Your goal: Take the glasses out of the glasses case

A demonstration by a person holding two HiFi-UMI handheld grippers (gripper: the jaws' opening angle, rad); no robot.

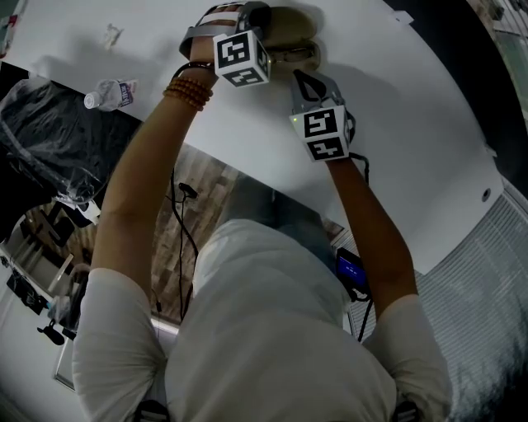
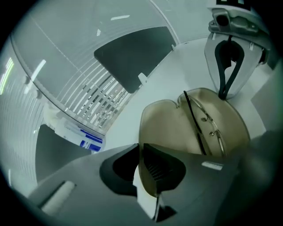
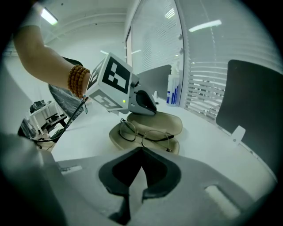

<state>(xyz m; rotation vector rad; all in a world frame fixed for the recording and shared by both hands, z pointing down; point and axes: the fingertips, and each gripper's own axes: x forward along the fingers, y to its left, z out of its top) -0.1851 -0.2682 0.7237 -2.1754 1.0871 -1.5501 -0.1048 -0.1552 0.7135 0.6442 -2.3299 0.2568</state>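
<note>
Head view: the left gripper (image 1: 266,18) reaches the open case (image 1: 304,33) at the table's (image 1: 412,124) far side, and the right gripper (image 1: 303,80) hovers just beside it.

Left gripper view: the jaws are narrow and pinch the case's rim. The glasses (image 2: 208,128) lie inside.

Right gripper view: the jaws are together and empty, aimed at the glasses.

As I judge it, the case is opened and steadied, and the glasses are not yet taken out.

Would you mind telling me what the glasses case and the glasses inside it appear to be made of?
The glasses case is beige, matte and smooth, holding its curved shape: likely a rigid shell in faux leather or plastic. The glasses have thin wire rims with a slight glint, suggesting metal; the dark temple arm may be plastic-sleeved.
</note>
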